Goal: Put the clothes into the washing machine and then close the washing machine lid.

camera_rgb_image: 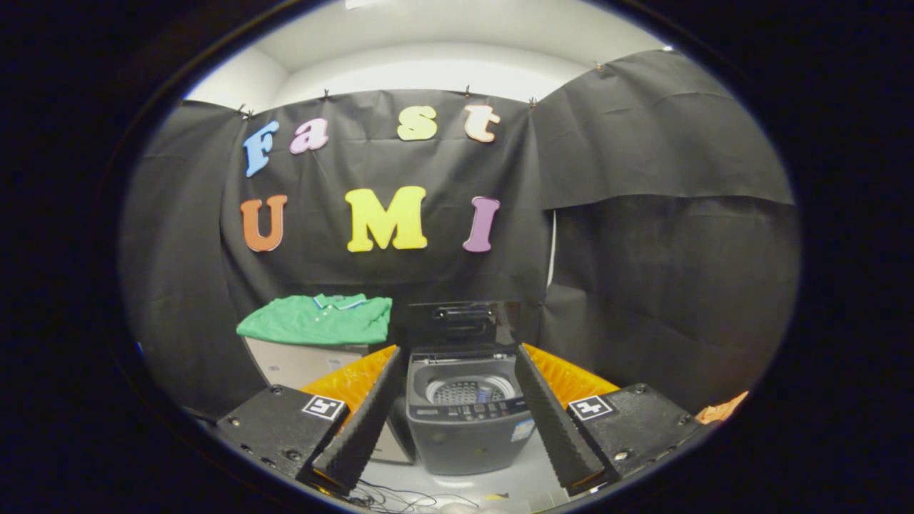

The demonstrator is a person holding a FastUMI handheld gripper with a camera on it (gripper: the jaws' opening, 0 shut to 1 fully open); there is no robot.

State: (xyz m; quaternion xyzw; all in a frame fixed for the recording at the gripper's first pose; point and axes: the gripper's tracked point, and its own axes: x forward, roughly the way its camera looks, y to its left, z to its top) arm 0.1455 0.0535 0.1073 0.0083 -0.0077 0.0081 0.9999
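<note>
A small dark grey top-loading washing machine [465,417] stands on the floor beyond my fingers, framed by the gap between them. Its lid [463,321] is raised upright at the back and the drum [468,390] looks empty. A folded green polo shirt [318,320] lies on a pale box [307,364] to the left of the machine, beyond my left finger. My gripper [460,410] is open, fingers spread wide with nothing between them, well short of both the shirt and the machine.
Black cloth walls close in the booth behind and to the right. Loose cables [400,496] lie on the pale floor just below my fingers. Something orange [721,410] lies at the far right.
</note>
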